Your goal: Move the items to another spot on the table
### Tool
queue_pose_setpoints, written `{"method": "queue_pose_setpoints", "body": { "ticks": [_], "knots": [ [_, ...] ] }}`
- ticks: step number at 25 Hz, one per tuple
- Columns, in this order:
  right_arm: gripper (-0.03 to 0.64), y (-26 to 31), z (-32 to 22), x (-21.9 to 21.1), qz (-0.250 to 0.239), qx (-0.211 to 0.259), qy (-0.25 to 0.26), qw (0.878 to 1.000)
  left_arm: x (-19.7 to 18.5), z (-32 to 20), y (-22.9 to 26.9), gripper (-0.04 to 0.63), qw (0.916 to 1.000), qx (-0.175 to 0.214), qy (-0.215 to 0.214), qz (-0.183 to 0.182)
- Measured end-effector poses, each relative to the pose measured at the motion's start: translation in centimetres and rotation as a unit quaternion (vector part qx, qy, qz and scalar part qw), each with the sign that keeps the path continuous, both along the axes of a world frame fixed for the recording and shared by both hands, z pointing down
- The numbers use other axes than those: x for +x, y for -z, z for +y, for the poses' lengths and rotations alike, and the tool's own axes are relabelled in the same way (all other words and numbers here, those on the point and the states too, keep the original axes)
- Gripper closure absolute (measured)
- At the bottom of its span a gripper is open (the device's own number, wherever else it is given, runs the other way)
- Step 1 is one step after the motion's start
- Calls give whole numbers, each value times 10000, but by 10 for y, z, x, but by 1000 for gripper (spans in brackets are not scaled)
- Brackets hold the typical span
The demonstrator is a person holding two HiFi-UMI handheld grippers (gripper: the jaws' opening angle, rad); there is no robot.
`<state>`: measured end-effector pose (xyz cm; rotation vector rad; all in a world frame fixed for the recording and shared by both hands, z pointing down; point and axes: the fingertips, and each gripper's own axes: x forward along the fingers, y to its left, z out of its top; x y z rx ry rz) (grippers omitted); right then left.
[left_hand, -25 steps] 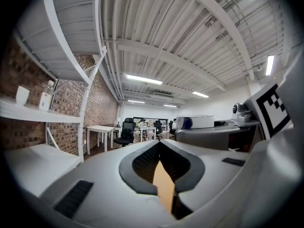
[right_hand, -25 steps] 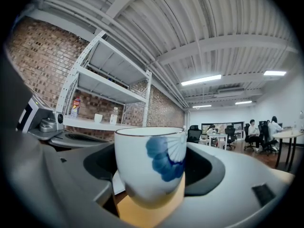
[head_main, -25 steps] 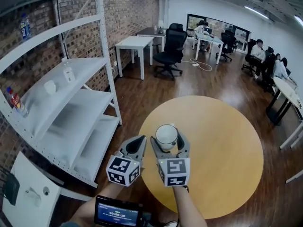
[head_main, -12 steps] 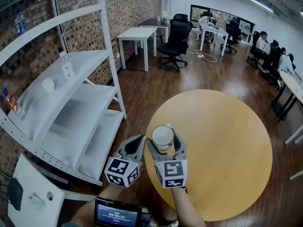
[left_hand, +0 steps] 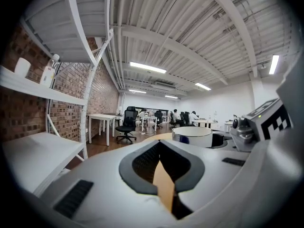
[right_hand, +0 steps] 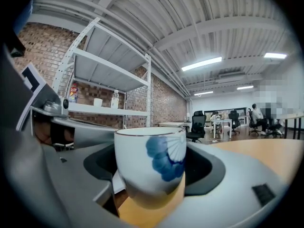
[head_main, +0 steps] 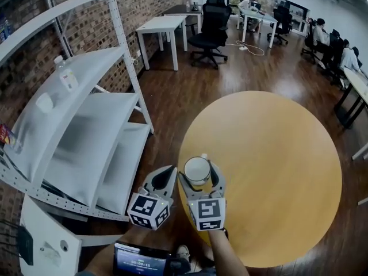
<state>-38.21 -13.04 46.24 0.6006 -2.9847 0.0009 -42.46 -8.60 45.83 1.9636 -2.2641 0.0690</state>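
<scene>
Clamped between right gripper [head_main: 199, 177] jaws: white cup [head_main: 197, 169], upright, blue mark on side; at near left edge of round table [head_main: 270, 171]; left gripper [head_main: 165, 177] just beside, jaws pressed together, nothing between.

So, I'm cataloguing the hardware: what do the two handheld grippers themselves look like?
The left gripper and right gripper match: smooth light grey plastic jaws tapering to a point, lined inside with dark textured pads. Each carries a white cube with black square markers, left and right. No sleeves show on the forearms.
</scene>
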Motion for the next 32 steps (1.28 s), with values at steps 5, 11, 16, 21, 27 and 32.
{"method": "queue_pose_setpoints", "body": {
  "ticks": [5,11,16,21,27,32],
  "knots": [
    [229,-43,-8,-4,61,-232,-188,9995,-2,-4,-32,592,9996,-248,-120,38],
    [230,-81,-18,-4,191,-351,-414,9983,-2,-4,-59,592,9986,-468,-228,93],
    [229,-101,-19,-2,402,-407,-508,9971,-4,-1,-70,592,9979,-581,-271,123],
    [227,-120,-18,4,475,-507,-591,9958,0,-3,-75,592,9978,-569,-290,178],
    [219,-123,-19,7,335,-697,-652,9949,0,-1,-86,592,9975,-593,-224,301],
    [202,-129,-17,8,516,-886,-619,9928,10,4,-99,592,9957,-778,-258,437]
  ]
}}
